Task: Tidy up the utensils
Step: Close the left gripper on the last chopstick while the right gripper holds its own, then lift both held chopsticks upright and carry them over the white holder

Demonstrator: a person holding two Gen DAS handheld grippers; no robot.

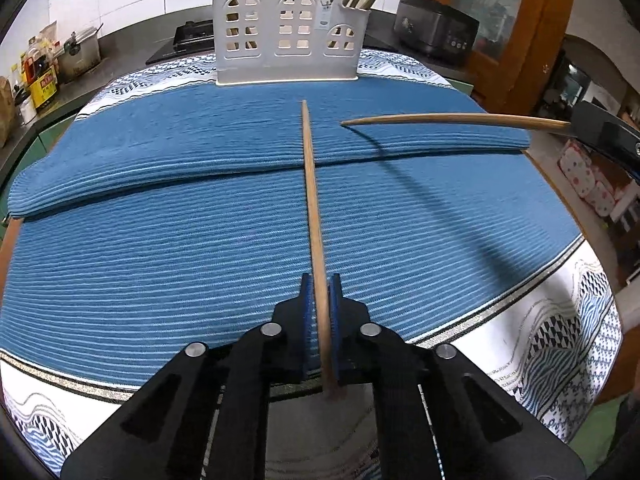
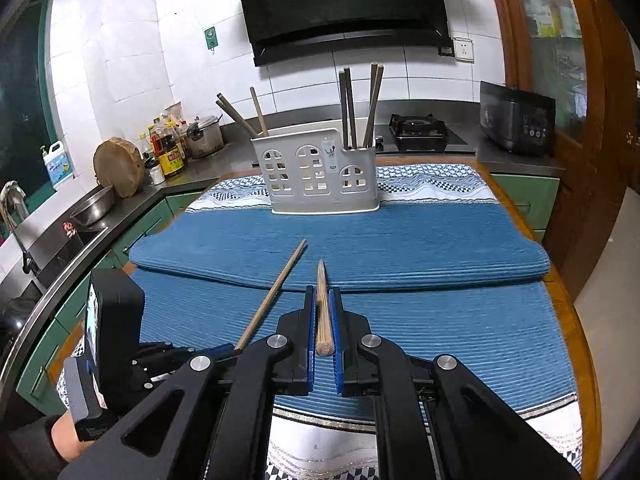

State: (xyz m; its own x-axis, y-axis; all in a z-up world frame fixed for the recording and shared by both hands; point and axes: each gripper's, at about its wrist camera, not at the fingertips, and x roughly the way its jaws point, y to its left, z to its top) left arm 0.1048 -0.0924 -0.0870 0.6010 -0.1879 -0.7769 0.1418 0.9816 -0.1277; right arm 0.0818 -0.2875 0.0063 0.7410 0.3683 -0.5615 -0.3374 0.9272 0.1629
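My left gripper [image 1: 320, 280] is shut on a wooden chopstick [image 1: 310, 168] that points straight ahead, its tip over the folded blue mat [image 1: 160, 160]. From the right, my right gripper [image 1: 572, 124] holds a second chopstick [image 1: 440, 119] level above the mat. In the right wrist view, my right gripper [image 2: 323, 292] is shut on that chopstick [image 2: 322, 308], whose butt end shows between the pads. My left gripper [image 2: 234, 347] sits lower left with its chopstick [image 2: 276, 284] slanting up. A white holder [image 2: 320, 176] [image 1: 288, 32] with arched cut-outs stands at the table's far edge, several chopsticks [image 2: 352, 108] upright in it.
A patterned cloth [image 2: 440, 184] covers the wooden table under the mat. Behind are a gas stove [image 2: 418, 130], a black cooker [image 2: 518, 118], a pot [image 2: 204, 136], bottles [image 2: 168, 148], a chopping block [image 2: 119, 168], and a sink [image 2: 52, 240] at the left. A cabinet [image 2: 560, 60] stands at the right.
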